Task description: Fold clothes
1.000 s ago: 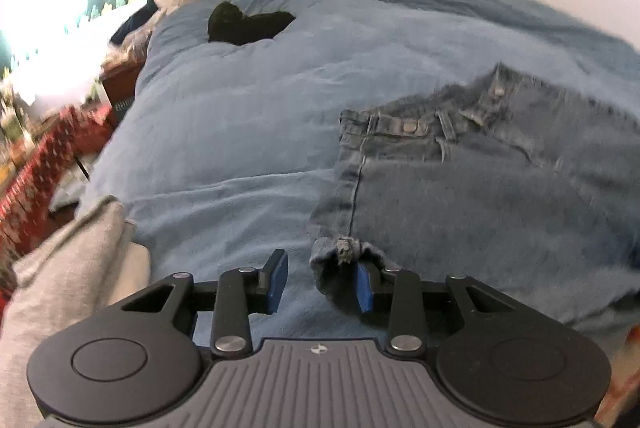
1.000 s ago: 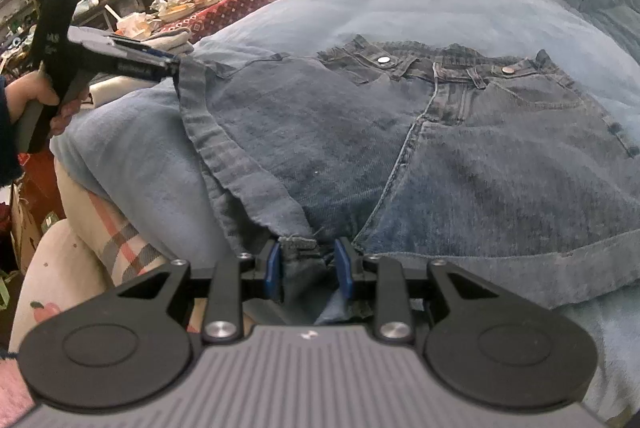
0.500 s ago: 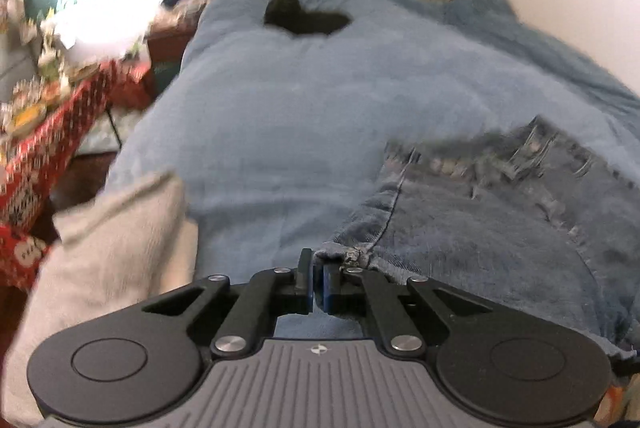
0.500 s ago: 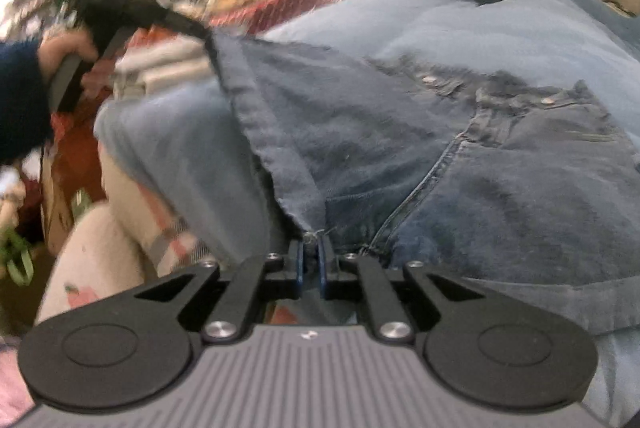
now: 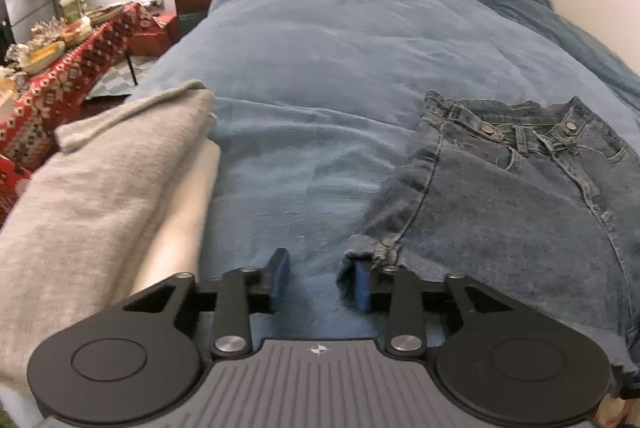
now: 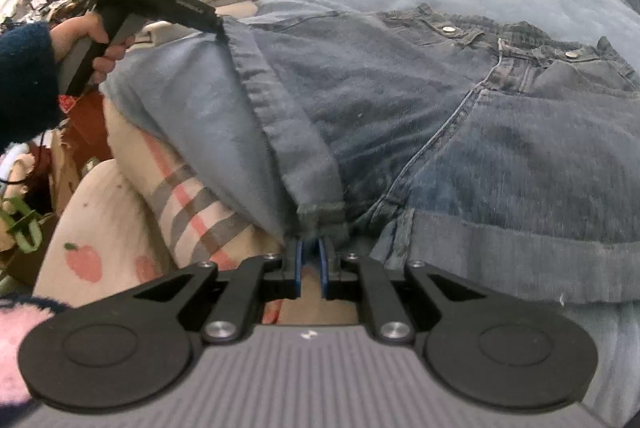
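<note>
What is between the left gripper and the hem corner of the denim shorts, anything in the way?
Nothing visible. The left gripper has just been opening; its jaws stand apart over the blue blanket, the denim shorts hem corner against its right-hand pad. The grey sweater lies off to the side.

The left black two-finger gripper with blue pads (image 5: 318, 280) points steeply downward; its jaws have just been opening, nothing pressed between them. The right black gripper (image 6: 311, 264), equally tilted, is nearly closed. A dark-sleeved hand (image 6: 90, 40) grips the left handle.
</note>
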`<state>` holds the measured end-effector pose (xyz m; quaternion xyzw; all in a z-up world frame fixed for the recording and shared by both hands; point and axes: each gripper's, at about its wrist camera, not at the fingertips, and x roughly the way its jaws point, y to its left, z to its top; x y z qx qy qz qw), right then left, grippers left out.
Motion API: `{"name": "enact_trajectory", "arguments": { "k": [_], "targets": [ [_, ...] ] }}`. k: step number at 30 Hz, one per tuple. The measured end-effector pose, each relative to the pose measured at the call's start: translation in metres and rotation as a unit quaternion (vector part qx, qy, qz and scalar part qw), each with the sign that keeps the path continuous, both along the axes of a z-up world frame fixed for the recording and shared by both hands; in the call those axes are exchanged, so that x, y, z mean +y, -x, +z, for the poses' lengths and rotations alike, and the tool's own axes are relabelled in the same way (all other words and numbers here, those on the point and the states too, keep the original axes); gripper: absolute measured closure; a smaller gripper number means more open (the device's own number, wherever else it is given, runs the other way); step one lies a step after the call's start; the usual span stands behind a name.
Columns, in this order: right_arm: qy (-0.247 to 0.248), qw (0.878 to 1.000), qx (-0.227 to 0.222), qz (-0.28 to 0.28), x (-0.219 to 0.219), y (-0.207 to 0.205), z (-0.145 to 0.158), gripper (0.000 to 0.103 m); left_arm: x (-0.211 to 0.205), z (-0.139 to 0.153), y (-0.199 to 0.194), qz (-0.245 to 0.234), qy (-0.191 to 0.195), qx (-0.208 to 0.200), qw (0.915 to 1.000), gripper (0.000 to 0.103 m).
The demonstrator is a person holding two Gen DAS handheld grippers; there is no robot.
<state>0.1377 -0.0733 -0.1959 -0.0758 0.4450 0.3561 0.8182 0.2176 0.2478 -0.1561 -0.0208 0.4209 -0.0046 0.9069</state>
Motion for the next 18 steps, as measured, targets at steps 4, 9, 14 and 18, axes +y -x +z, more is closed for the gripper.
{"name": "enact_trajectory", "arguments": {
  "k": [4,9,14,18],
  "targets": [
    [0.001,1.0,-0.008,-0.001,-0.014,0.012,0.006,0.094,-0.002,0.009,0.012,0.008,-0.012,-0.007,0.9999,0.068],
    [-0.025,0.999,-0.018,-0.043,-0.048,0.015,0.024,0.092,-0.017,0.033,0.039,0.006,0.027,-0.03,0.9992,0.068],
    [-0.038,0.994,-0.042,-0.093,-0.093,0.008,0.048,0.084,-0.056,0.042,0.057,-0.024,0.067,-0.04,0.9967,0.067],
    [-0.014,0.986,-0.084,-0.14,-0.133,-0.003,0.06,0.078,-0.108,0.038,0.061,-0.064,0.084,-0.037,0.9937,0.067]
  ]
}}
